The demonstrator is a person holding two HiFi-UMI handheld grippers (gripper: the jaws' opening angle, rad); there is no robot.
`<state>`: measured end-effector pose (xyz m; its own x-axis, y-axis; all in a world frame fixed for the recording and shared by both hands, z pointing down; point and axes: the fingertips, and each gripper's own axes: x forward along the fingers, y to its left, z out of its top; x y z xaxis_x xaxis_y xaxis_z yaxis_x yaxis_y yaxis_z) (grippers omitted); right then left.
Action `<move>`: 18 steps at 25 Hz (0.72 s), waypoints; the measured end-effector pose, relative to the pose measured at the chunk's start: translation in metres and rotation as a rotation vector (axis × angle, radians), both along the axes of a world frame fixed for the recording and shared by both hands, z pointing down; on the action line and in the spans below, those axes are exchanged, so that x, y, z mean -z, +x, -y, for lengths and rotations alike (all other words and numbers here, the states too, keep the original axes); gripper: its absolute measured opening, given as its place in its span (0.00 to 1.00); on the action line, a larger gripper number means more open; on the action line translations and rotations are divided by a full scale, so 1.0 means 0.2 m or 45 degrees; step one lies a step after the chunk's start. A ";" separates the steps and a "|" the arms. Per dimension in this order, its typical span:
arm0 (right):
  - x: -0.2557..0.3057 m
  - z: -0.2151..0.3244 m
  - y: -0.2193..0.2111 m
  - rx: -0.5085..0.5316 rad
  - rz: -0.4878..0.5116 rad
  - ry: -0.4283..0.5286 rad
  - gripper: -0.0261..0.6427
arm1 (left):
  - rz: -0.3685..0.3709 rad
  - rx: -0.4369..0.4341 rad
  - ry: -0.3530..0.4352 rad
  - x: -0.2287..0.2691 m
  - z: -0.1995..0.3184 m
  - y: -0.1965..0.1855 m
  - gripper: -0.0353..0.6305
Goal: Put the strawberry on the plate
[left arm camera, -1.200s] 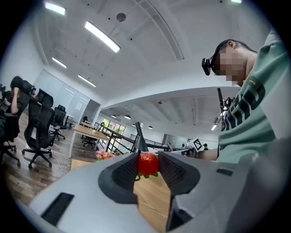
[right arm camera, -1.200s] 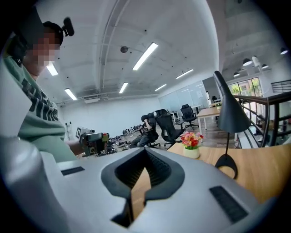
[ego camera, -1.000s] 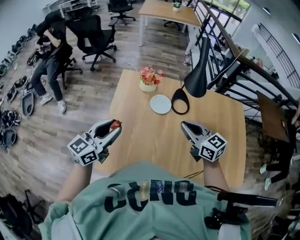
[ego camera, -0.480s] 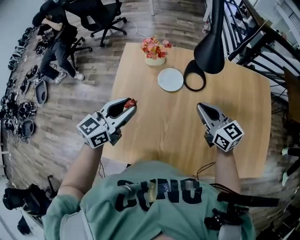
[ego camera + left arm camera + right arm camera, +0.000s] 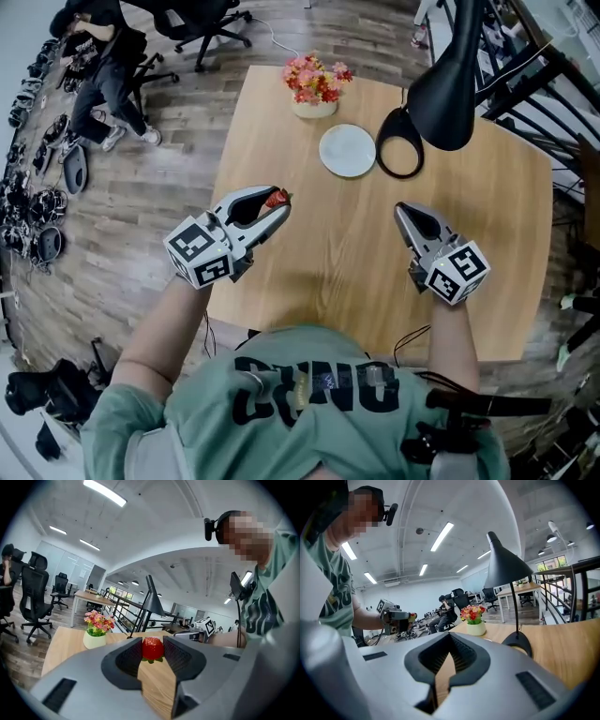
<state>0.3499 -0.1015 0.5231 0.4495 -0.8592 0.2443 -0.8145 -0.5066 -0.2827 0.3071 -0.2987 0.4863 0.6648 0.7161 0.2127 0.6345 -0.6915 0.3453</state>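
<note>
A red strawberry [image 5: 276, 198] is pinched between the tips of my left gripper [image 5: 272, 202], which hovers over the table's left part. In the left gripper view the strawberry [image 5: 153, 648] sits between the two dark pads, leaves down, with the left gripper [image 5: 153, 651] shut on it. The small white plate [image 5: 347, 150] lies empty further back, beside the lamp base. My right gripper [image 5: 405, 215] hangs over the table's right part, shut with nothing in it. Its tips meet in the right gripper view [image 5: 447, 638].
A pot of pink and red flowers [image 5: 315, 86] stands at the wooden table's [image 5: 337, 272] far edge. A black desk lamp [image 5: 450, 80] rises from a ring base [image 5: 401, 155] right of the plate. A person sits among office chairs [image 5: 103, 47] far left.
My left gripper has carried the strawberry to the right, from the table's left edge to over the tabletop. The right gripper has barely shifted.
</note>
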 end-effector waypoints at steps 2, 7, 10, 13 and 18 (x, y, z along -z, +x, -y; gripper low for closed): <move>-0.04 0.03 0.05 0.016 -0.012 -0.022 0.05 | 0.011 -0.002 0.003 -0.05 -0.01 0.05 0.27; -0.14 0.07 0.17 0.019 -0.015 -0.038 0.05 | 0.052 -0.031 -0.020 -0.20 -0.06 0.20 0.27; -0.20 0.10 0.24 0.011 -0.004 -0.026 0.05 | 0.076 -0.046 -0.033 -0.29 -0.11 0.28 0.27; -0.27 0.13 0.28 0.014 0.001 -0.026 0.05 | 0.104 -0.055 -0.046 -0.39 -0.15 0.35 0.27; -0.38 0.17 0.36 0.024 -0.009 -0.058 0.05 | 0.136 -0.063 -0.010 -0.54 -0.17 0.46 0.27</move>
<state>0.4222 -0.1351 0.5985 0.4351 -0.8556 0.2804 -0.8259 -0.5033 -0.2543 0.3993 -0.2639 0.5946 0.6027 0.7492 0.2748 0.6269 -0.6575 0.4179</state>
